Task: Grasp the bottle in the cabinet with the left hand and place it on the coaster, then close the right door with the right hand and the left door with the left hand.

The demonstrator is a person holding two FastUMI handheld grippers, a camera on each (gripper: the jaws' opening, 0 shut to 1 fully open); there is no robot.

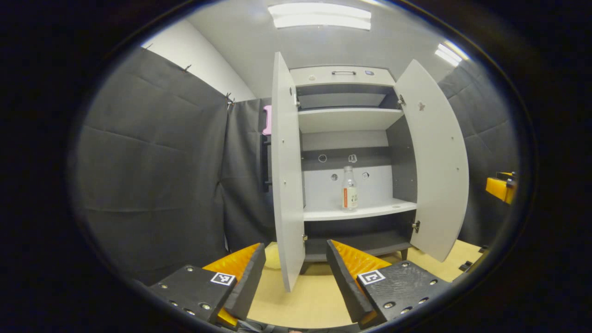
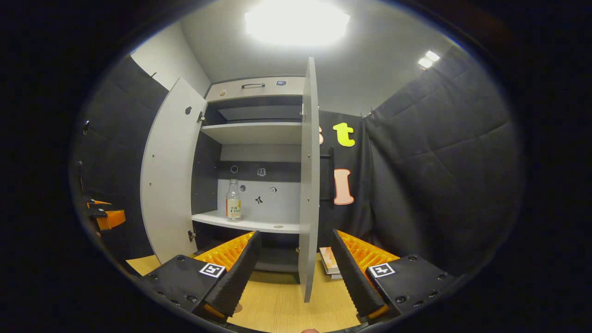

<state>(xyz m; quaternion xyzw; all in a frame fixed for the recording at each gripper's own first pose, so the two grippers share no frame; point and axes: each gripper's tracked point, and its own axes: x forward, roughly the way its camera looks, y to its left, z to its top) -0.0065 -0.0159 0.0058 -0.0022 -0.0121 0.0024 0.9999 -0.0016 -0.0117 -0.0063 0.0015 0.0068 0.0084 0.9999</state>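
With both doors swung wide, the cabinet [image 1: 344,76] stands open ahead and the bottle [image 1: 349,188] waits inside it. In the left gripper view the bottle stands upright on the cabinet's lower shelf [image 1: 365,212], long axis vertical, cap pointing up, label facing out. It sits a little back from the shelf's front edge, roughly midway between the cabinet's side walls, touching nothing but the shelf. The upper shelf [image 1: 347,119] sits well above the cap.

The left gripper [image 1: 296,259] hangs low in front of the cabinet, well short of the bottle, its jaws spread wide with nothing between them. The left door [image 1: 286,175] shows nearly edge-on, its lower edge dropping into the gap between the fingers. The right door [image 1: 434,162] angles outward on the cabinet's other side. The cabinet stands on a wooden table [image 1: 300,300].

Over in the right gripper view, the right gripper [image 2: 293,256] is likewise spread apart and holding nothing, also well away from the cabinet's shelf. From here the bottle [image 2: 233,200] again reads upright, standing toward the shelf's left-door end. The right door [image 2: 309,180] cuts edge-on down the middle, and the left door [image 2: 169,171] fans outward. Beside that door, at the picture's edge, the left gripper [image 2: 104,215] appears in orange and black, too small to tell its state from here.
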